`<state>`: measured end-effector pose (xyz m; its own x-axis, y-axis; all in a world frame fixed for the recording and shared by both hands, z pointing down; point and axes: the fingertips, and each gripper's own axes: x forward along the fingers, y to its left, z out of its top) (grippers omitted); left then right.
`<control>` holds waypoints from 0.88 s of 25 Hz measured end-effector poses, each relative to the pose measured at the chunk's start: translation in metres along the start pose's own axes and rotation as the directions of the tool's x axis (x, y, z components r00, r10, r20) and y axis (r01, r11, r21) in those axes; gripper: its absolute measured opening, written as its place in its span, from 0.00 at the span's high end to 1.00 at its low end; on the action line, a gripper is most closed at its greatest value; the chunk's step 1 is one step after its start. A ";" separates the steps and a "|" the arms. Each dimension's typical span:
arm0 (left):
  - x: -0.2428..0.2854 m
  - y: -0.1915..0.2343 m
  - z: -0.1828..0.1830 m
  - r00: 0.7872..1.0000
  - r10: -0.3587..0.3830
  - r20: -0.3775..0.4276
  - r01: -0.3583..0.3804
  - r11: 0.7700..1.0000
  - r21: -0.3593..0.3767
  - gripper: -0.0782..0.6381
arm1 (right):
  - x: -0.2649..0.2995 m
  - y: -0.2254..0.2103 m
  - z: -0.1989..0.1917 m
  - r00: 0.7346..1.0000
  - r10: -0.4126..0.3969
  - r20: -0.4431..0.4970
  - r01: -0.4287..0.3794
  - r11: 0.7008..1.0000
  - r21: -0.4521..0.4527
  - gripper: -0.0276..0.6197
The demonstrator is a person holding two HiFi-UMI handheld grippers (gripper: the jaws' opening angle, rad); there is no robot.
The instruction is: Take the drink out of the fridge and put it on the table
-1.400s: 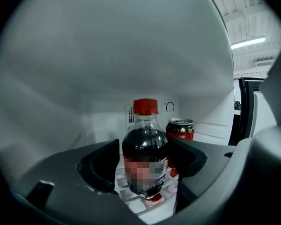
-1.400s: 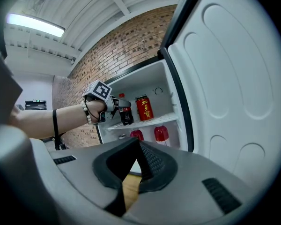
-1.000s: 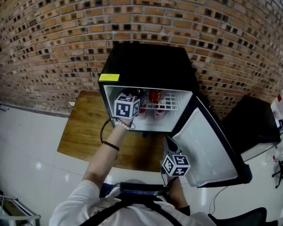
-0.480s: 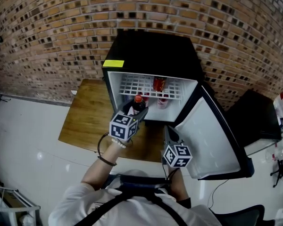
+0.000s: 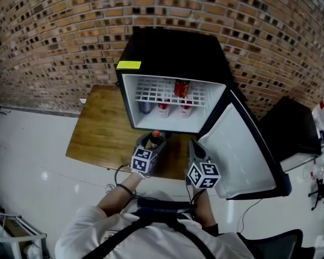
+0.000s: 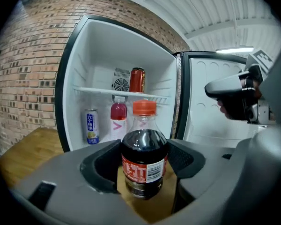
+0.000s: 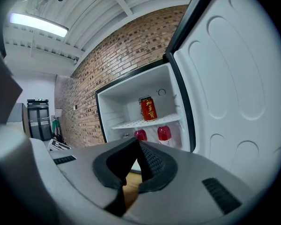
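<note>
Head view: the fridge (image 5: 173, 58) stands on the wooden desk (image 5: 100, 134) with its door (image 5: 243, 150) swung wide. The left gripper (image 5: 150, 147) holds the cola bottle (image 5: 156, 136) low in front of the fridge, over the desk's near edge. A second ago it was up at the fridge's mouth, and half a second ago just outside it, so the bottle has come out and down. The right gripper (image 5: 193, 147) is by the door's inner face, where it was before.

Left gripper view: the jaws are clenched on the dark body of the bottle, one on each side, orange cap upright above them. Wood shows beneath the bottle; whether it touches the desk I cannot tell. Inside the fridge a red can (image 6: 137, 80) stands on the wire shelf (image 6: 103, 92), with a pink bottle (image 6: 118, 114) and a blue can (image 6: 91, 126) below.

Right gripper view: the jaws are pressed together at their tips with nothing between them, pointing at the open fridge.
</note>
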<state>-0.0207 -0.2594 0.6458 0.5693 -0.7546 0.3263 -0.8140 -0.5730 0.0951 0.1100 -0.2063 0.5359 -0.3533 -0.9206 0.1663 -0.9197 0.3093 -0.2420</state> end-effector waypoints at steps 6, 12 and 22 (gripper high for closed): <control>0.009 0.004 -0.039 1.000 0.014 -0.024 -0.015 1.000 -0.026 0.47 | -0.005 -0.001 0.000 1.000 -0.010 0.001 0.010 1.000 -0.001 0.94; 0.019 0.009 -0.059 0.999 0.027 -0.044 -0.027 1.000 -0.006 0.47 | -0.007 -0.004 -0.004 1.000 -0.017 -0.002 0.017 1.000 0.004 0.94; 0.028 0.012 -0.078 0.998 0.019 -0.061 -0.019 1.000 -0.005 0.47 | -0.003 -0.005 -0.007 1.000 -0.010 -0.012 0.010 1.000 0.007 0.94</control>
<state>-0.0235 -0.2623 0.7293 0.5456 -0.7447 0.3844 -0.8256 -0.5564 0.0938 0.1148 -0.2031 0.5429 -0.3465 -0.9206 0.1798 -0.9219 0.2988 -0.2468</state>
